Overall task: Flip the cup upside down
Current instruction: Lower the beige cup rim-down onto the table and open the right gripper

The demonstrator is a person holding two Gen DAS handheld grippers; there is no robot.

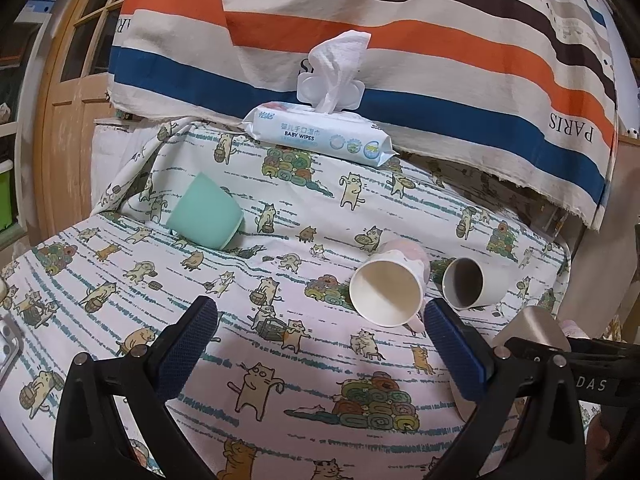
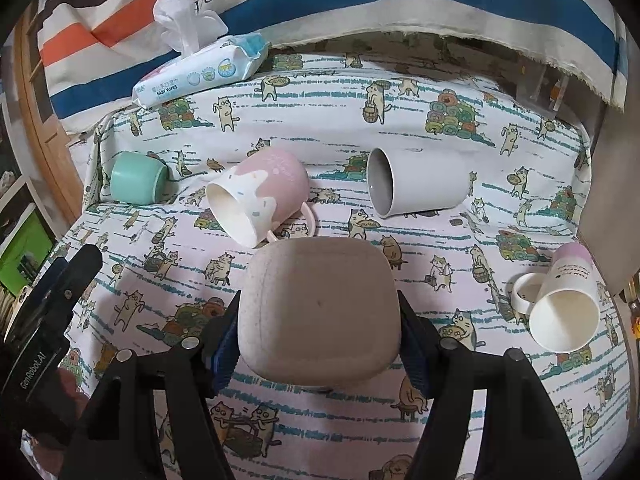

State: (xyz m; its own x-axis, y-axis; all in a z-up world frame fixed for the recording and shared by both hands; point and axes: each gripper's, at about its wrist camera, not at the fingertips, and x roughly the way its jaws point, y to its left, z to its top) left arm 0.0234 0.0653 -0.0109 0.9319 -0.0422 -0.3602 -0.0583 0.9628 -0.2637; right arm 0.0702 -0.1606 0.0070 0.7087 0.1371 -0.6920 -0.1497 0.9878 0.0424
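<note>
My right gripper (image 2: 320,340) is shut on a beige square-sided cup (image 2: 320,308), base up toward the camera, just above the cat-print cloth (image 2: 440,120). The cup also shows at the right edge of the left wrist view (image 1: 536,326). My left gripper (image 1: 320,320) is open and empty over the cloth. A pink and white mug (image 1: 390,286) (image 2: 260,192) lies on its side just past my left gripper's right finger (image 1: 452,344). A white cup (image 1: 468,284) (image 2: 416,188) lies on its side beside it. A mint green cup (image 1: 206,216) (image 2: 138,178) lies tipped at the left.
A pack of baby wipes (image 1: 320,136) (image 2: 200,68) sits at the back against a striped cloth (image 1: 400,40). A pink-topped white cup (image 2: 564,308) with a loose ring (image 2: 528,292) lies at the right. A wooden door (image 1: 64,120) stands at the left.
</note>
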